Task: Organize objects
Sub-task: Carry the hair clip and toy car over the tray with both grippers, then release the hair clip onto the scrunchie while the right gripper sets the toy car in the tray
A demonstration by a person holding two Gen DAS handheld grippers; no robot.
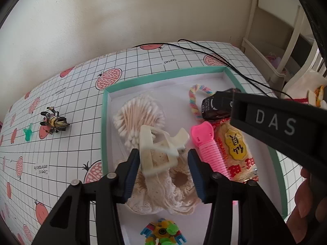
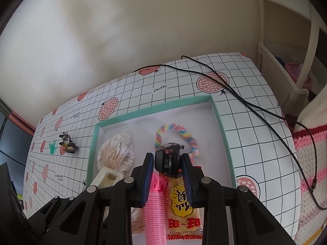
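A teal-rimmed white tray (image 1: 106, 110) (image 2: 222, 134) lies on the grid-patterned table. In it are cotton swabs (image 1: 137, 114) (image 2: 114, 151), a rainbow rope ring (image 1: 196, 94) (image 2: 177, 128), a pink comb (image 1: 206, 147) (image 2: 153, 210), a yellow snack packet (image 1: 235, 149) (image 2: 181, 206), a cream lace scrunchie (image 1: 173, 192) and a colourful spinner toy (image 1: 163, 232). My left gripper (image 1: 163, 163) is shut on a cream hair claw clip (image 1: 157, 149) (image 2: 106, 178), just above the scrunchie. My right gripper (image 2: 167, 157) (image 1: 222, 104) is shut on a small black object (image 2: 166, 160) (image 1: 212, 106), held over the tray's right half.
A dark gold figurine (image 1: 54, 122) (image 2: 67, 143) and a small green piece (image 1: 27, 133) (image 2: 52, 148) lie on the table left of the tray. A black cable (image 1: 204, 51) (image 2: 255, 108) runs past its far right corner. Cream shelving (image 1: 276, 40) stands right. A hand (image 1: 306, 200) shows at lower right.
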